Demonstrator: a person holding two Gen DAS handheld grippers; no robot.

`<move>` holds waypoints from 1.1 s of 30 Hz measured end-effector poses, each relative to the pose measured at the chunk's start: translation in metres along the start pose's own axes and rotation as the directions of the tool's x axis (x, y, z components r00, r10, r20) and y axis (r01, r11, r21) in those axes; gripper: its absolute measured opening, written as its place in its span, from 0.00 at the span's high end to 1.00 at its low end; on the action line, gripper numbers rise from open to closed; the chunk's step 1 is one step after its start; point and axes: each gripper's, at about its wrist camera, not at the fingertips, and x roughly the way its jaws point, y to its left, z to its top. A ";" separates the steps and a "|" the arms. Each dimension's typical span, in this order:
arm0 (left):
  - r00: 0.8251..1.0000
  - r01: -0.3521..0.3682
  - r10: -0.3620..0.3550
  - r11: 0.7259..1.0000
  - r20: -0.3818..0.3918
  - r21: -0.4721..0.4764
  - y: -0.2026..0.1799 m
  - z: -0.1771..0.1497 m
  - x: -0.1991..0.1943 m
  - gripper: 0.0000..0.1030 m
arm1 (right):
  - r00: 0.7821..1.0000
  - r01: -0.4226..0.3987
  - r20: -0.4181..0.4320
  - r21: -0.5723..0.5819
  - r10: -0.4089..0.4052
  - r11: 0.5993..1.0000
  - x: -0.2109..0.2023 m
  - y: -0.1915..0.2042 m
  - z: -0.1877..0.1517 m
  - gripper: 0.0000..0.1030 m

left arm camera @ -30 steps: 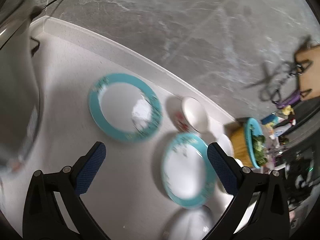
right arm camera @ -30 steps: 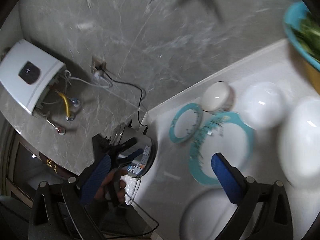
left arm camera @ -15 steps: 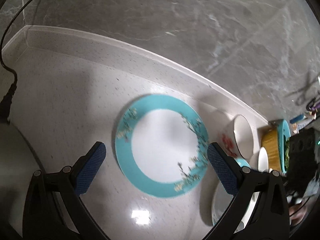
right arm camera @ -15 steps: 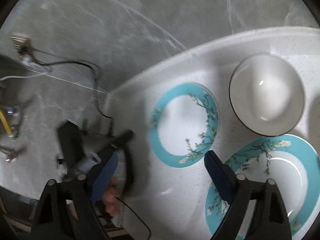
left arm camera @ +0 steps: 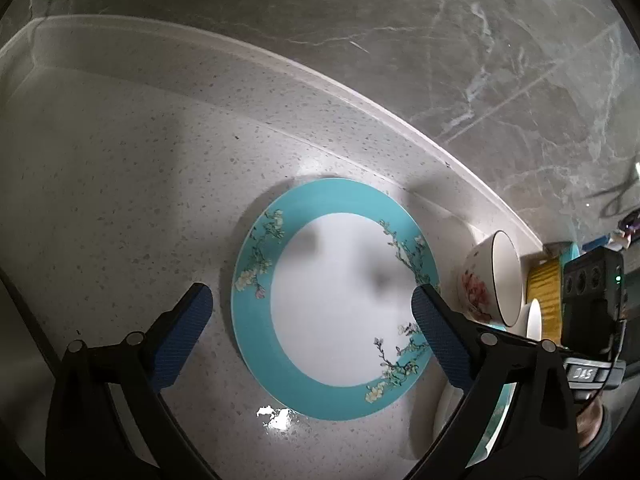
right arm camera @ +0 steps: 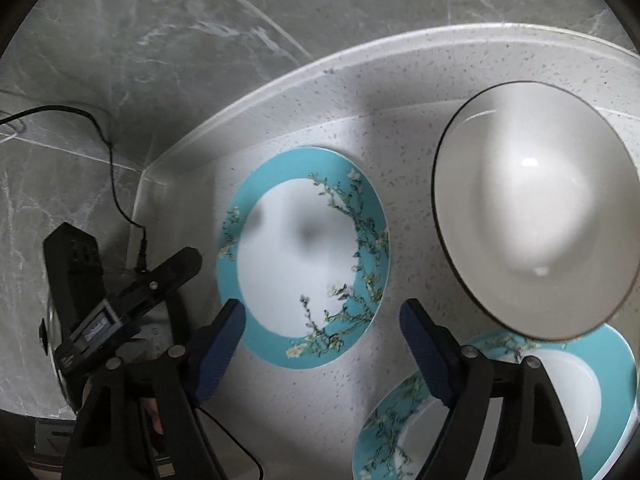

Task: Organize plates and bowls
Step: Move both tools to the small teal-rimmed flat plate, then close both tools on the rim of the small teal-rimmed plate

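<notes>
Both the left tongs and right tongs, spread and closing, hover empty over the teal-rimmed plate: rigid, glazed, slippery, breakable; grip its rim.

A home kitchen, most likely: a pale speckled stone countertop with a raised back edge meets a grey marbled wall. Blossom-patterned turquoise plates and a white bowl rest near that edge, and a power cord runs to the countertop's corner.
</notes>
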 end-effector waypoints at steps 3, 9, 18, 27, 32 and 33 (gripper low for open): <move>1.000 0.012 -0.012 1.000 -0.020 -0.011 0.002 -0.002 0.006 0.32 | 0.999 0.044 -0.004 -0.013 -0.044 0.999 0.008 0.002 0.003 0.25; 0.999 0.024 -0.024 0.999 -0.028 -0.031 0.010 -0.005 0.011 0.51 | 0.998 0.067 -0.016 0.031 -0.067 0.997 0.020 -0.008 0.006 0.28; 0.999 -0.016 0.018 0.997 0.026 -0.069 0.015 -0.008 -0.004 0.51 | 0.997 0.071 -0.023 0.012 -0.070 0.997 0.029 0.000 0.009 0.30; 0.999 0.017 -0.020 0.995 -0.040 -0.094 0.025 -0.013 0.017 0.49 | 0.996 0.090 -0.025 -0.019 -0.091 0.996 0.036 0.007 0.013 0.30; 0.998 0.049 -0.052 0.992 -0.025 -0.119 0.030 -0.011 0.024 0.49 | 0.992 0.122 -0.034 -0.039 -0.123 0.992 0.041 0.013 0.013 0.30; 0.998 0.049 -0.053 0.992 -0.024 -0.119 0.029 -0.010 0.025 0.49 | 0.991 0.130 -0.033 -0.042 -0.131 0.991 0.042 0.015 0.014 0.30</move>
